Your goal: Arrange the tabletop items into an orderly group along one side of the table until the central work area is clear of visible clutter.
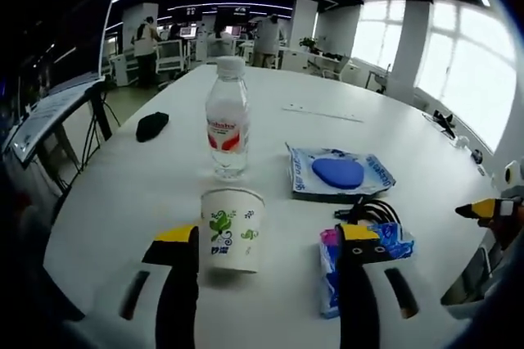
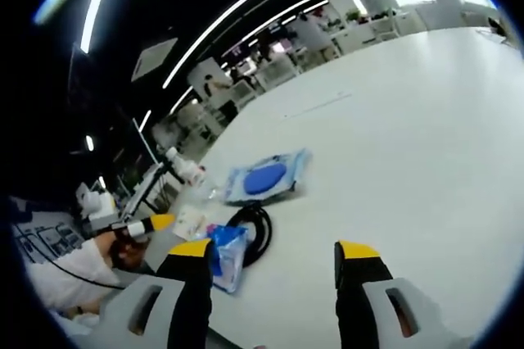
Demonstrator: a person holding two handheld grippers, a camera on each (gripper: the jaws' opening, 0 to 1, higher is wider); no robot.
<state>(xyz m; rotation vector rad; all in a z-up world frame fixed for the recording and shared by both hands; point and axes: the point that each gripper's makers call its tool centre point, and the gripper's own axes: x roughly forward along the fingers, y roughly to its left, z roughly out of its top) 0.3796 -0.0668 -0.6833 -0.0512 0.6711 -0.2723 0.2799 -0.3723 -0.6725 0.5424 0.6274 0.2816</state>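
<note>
Left gripper view: the left claw (image 1: 268, 242) is held open and empty, a paper cup (image 1: 232, 229) framed between its jaws, apparently lined up for a grasp. A blue packet (image 1: 360, 267) and black cable (image 1: 372, 211) are seen by the right jaw, a water bottle (image 1: 227, 120) and blue pouch (image 1: 337, 173) beyond. The right claw (image 2: 273, 255) is likewise open over bare counter (image 2: 409, 136).

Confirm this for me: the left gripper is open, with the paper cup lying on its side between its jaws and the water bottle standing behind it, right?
Not quite. In the left gripper view the paper cup stands upright, not on its side. The rest holds: the left gripper is open, the cup sits between its jaws, and the water bottle stands behind it.
</note>
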